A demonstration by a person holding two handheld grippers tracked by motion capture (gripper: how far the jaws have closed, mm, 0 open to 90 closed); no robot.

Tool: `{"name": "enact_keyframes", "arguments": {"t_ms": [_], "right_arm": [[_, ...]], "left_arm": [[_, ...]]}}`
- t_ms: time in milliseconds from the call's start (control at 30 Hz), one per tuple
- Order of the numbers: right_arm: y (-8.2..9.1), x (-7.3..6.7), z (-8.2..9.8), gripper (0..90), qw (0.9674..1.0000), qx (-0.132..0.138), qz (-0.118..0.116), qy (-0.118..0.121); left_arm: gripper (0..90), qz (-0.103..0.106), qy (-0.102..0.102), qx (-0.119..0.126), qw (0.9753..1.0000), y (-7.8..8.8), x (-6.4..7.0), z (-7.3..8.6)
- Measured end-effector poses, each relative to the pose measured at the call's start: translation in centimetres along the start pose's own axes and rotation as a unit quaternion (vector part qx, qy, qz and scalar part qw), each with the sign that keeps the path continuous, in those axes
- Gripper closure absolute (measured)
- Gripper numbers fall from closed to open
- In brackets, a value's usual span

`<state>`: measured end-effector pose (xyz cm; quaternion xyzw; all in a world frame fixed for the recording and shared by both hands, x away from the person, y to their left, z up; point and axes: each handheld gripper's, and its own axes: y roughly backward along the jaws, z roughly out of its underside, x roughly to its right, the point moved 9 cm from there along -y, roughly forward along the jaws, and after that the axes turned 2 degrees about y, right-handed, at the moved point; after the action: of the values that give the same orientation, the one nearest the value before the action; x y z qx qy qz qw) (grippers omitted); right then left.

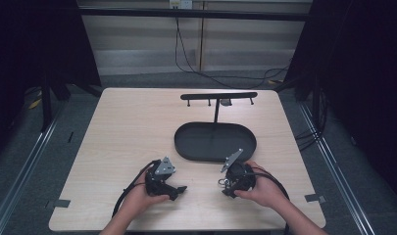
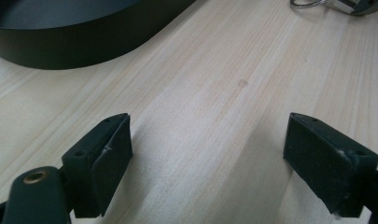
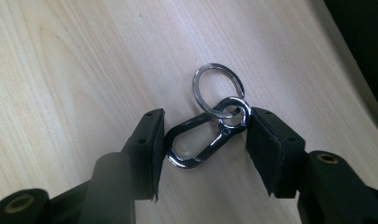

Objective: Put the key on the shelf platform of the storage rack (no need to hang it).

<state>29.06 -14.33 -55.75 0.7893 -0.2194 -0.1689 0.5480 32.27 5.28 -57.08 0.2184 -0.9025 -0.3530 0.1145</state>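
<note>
Left gripper point(image 1: 179, 189), held in the left hand point(image 1: 139, 199), sits low over the near-left part of the wooden table point(image 1: 132, 127). In the left gripper view its jaws stand wide apart with bare wood between them, nothing held. The black oval tray point(image 2: 79, 44) lies at that view's upper left, and part of a metal ring and clasp shows at the top right edge.

Centre of the table: black oval tray with a T-shaped hook stand point(image 1: 218, 96) rising from its far side.

Right gripper point(image 3: 203, 147), in the right hand point(image 1: 264, 188), sits just in front of the tray's near right rim. In the right gripper view a dark metal carabiner clip point(image 3: 198, 142) lies flat on the wood between the two jaws. Its long axis runs diagonally from lower left to upper right, nearly spanning the gap. The rounded end touches or almost touches the left pad; the swivel end sits against the right pad. A silver key ring point(image 3: 218, 88) hangs off the swivel end and points up, away from the gripper, beyond the jaw tips. Jaws are part-closed around the clip; cannot tell if it is firmly clamped.
</note>
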Motion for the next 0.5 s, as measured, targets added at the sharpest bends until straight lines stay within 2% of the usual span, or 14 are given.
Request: {"name": "enact_keyframes", "arguments": {"t_ms": [133,167,333,500], "right_arm": [[0.0,0.0,0.0,48.2,0.9999,-0.013,-0.003,-0.002],[0.1,0.1,0.1,48.3,0.9998,-0.017,-0.001,0.006],[0.8,0.3,-0.1,48.7,0.9998,-0.022,-0.001,0.002],[1.6,0.5,-0.1,49.1,0.9991,-0.042,-0.005,0.008]], "left_arm": [[15.1,0.0,0.0,0.0,1.0,0.0,0.0,0.0],[15.1,0.0,0.0,-0.001,1.0,0.0,0.0,0.0],[15.1,0.0,0.0,0.0,1.0,0.0,0.0,0.0],[15.1,0.0,0.001,0.0,1.0,0.0,0.0,0.0]]}}
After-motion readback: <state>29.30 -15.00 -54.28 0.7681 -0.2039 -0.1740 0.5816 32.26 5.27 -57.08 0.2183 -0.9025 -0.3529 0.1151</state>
